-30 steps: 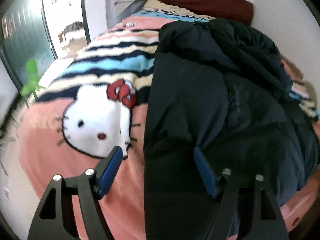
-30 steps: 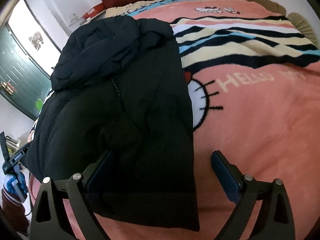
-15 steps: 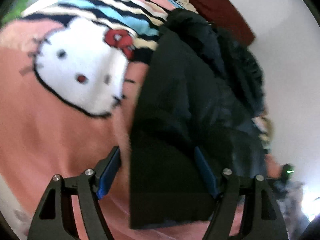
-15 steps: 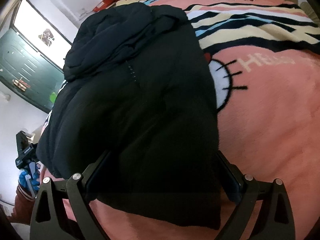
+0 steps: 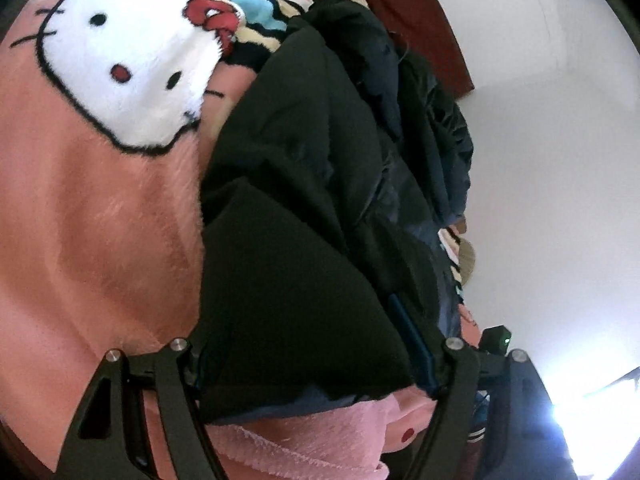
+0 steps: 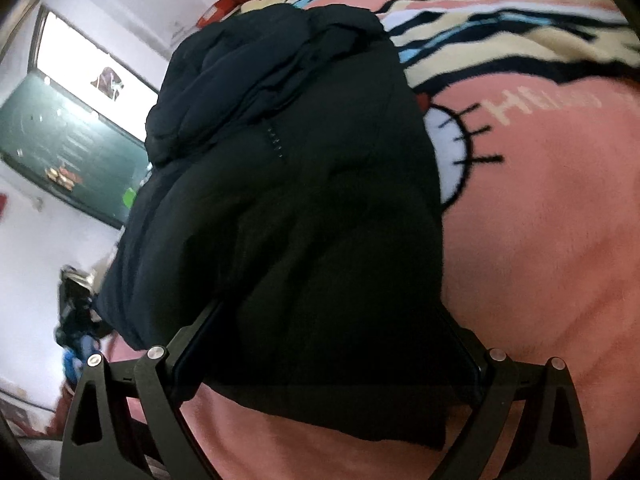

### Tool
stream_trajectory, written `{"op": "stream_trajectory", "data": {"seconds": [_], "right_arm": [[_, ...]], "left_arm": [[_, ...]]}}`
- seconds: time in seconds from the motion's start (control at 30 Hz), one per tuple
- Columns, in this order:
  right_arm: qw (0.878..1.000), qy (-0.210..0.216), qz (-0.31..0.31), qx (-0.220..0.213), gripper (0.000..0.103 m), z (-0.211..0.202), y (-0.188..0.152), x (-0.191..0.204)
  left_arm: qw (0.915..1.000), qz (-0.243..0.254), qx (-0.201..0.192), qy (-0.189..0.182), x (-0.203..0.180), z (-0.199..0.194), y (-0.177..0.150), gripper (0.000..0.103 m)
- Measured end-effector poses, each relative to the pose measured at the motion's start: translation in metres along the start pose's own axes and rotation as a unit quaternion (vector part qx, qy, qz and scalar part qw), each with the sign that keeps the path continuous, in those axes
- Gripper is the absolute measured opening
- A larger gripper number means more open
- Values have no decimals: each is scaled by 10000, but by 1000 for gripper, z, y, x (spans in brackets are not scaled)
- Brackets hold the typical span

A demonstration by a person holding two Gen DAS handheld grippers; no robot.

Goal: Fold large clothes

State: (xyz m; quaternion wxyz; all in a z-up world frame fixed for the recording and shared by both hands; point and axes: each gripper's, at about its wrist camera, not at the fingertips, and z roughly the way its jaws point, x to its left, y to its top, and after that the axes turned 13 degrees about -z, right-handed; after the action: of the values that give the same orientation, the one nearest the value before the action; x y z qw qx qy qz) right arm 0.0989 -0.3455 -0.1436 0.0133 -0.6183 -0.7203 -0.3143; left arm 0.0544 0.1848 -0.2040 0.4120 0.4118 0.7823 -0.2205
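Note:
A large black padded jacket (image 5: 320, 200) lies lengthwise on a pink cartoon-cat blanket (image 5: 100, 220) on a bed. It also shows in the right wrist view (image 6: 300, 220), hood at the far end. My left gripper (image 5: 304, 340) is open, its jaws straddling the jacket's near hem corner; the hem fills the gap. My right gripper (image 6: 328, 344) is open, its jaws spread around the other near hem corner, fabric between them. The fingertips of both are partly hidden by the cloth.
The blanket's near edge (image 5: 320, 448) folds over the bed edge. A white wall (image 5: 540, 140) runs along one side of the bed. A dark red headboard (image 5: 408, 12) stands at the far end. A green door (image 6: 60, 148) and clutter stand beyond the jacket's other side.
Both grippers have moved down and forward onto the jacket's near hem. The hem now lies between the open jaws of each. The left view has tilted toward the wall.

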Motion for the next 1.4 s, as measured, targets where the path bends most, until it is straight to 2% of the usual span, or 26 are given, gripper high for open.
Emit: {"op": "stream_trajectory", "data": {"seconds": [0.17,0.27,0.33,0.43,0.5,0.63,0.7,0.83,1.07,1.1,1.2,1.3,1.4], "right_arm": [[9990,389,236,-40,95,-1,-1,-4],[9967,710,359,-152,82,-5,-1,-4],[9960,817,318,-163,72,-7,-2,-2],[9964,799,289,4,62,-4,-5,-6],[9960,815,356,107,61,-1,-10,-11],[9954,862,341,222,60,2,-17,-12],[9956,855,274,262,53,2,-18,-9],[9956,901,210,120,39,-1,-17,-6],[9901,1263,605,-48,43,6,-19,-17],[9890,1299,701,-58,43,7,-20,-20],[9891,1249,782,-27,39,10,-22,-18],[9907,1199,630,-96,26,7,-18,-9],[9929,1102,401,-190,20,-2,-8,1]], "left_arm": [[9996,-37,-122,-267,-8,-3,11,71],[9989,72,-188,-426,-16,-6,12,70],[9988,220,-224,-366,-22,-8,11,70],[9993,185,-221,-225,-18,-4,13,66],[9995,111,-232,-192,-13,-3,13,56],[9997,119,-198,-31,-11,-5,11,46],[9997,143,-190,-16,-11,-6,9,41],[9997,181,-90,-102,-18,-4,8,40],[9997,225,-2,-54,-22,2,7,40],[9996,280,-19,-3,-24,1,6,37],[9981,536,-121,279,-36,3,2,21],[9970,681,-178,315,-49,1,0,17],[9962,820,-221,193,-66,-4,2,17]]}}
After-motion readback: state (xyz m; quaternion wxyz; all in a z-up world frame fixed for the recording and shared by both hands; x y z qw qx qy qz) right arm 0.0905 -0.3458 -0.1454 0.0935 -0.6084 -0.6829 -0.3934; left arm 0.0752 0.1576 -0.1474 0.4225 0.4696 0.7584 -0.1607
